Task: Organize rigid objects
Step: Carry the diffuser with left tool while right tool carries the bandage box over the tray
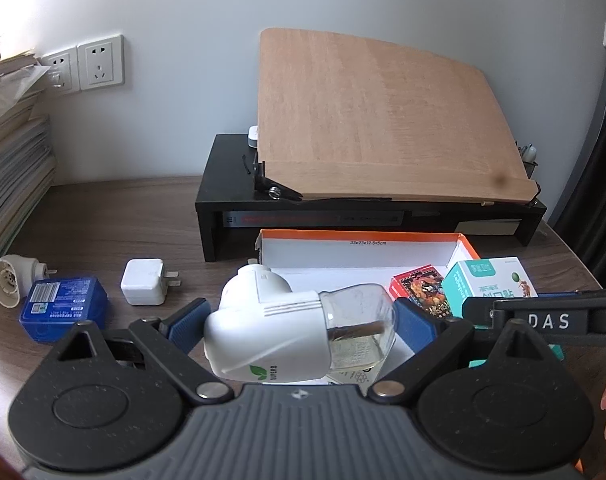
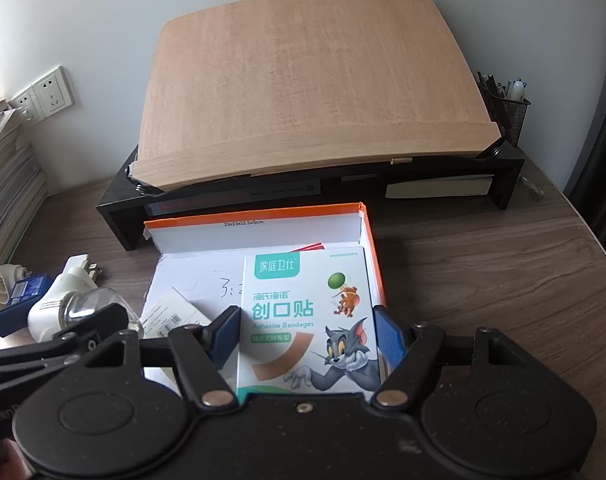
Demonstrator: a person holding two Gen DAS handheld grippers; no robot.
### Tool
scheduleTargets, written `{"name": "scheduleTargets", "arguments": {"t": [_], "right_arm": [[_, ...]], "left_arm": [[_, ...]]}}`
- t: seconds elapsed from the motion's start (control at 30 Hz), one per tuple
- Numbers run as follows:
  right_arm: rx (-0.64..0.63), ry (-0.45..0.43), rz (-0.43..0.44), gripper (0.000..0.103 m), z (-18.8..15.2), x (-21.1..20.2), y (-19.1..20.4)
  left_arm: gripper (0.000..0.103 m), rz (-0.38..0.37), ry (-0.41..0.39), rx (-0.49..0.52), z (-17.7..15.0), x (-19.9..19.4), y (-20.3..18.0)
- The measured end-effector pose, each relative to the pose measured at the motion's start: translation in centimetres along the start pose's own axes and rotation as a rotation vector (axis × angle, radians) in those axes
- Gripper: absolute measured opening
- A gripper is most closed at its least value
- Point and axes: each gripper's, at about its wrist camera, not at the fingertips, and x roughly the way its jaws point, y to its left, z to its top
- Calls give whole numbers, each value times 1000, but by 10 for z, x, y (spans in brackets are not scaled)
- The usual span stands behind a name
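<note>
My left gripper [image 1: 301,320] is shut on a white plug-in vaporizer with a clear bottle [image 1: 287,332], held over the front left of the orange-rimmed white box [image 1: 363,246]. My right gripper [image 2: 307,332] is shut on a bandage box with a cartoon cat [image 2: 309,320], held over the right side of the same box [image 2: 259,216]. The vaporizer also shows in the right wrist view [image 2: 67,300]. A red card pack [image 1: 419,288] lies inside the box. On the desk to the left lie a white charger [image 1: 143,288], a blue case [image 1: 63,308] and a white round plug [image 1: 11,284].
A black desk riser [image 1: 363,216] with a tilted wooden board [image 1: 375,120] stands behind the box. Stacked papers [image 1: 11,152] fill the left edge. A mesh pen holder [image 2: 503,112] sits at the back right. Wall sockets [image 1: 87,66] are at the back left.
</note>
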Motion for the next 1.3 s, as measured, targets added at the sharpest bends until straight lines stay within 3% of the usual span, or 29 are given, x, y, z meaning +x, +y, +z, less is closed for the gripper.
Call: {"name": "scheduleTargets", "arguments": {"t": [1.3], "right_arm": [[2, 40, -18, 85, 21, 25, -8]], "left_arm": [[100, -29, 42, 23, 12, 24, -10]]}}
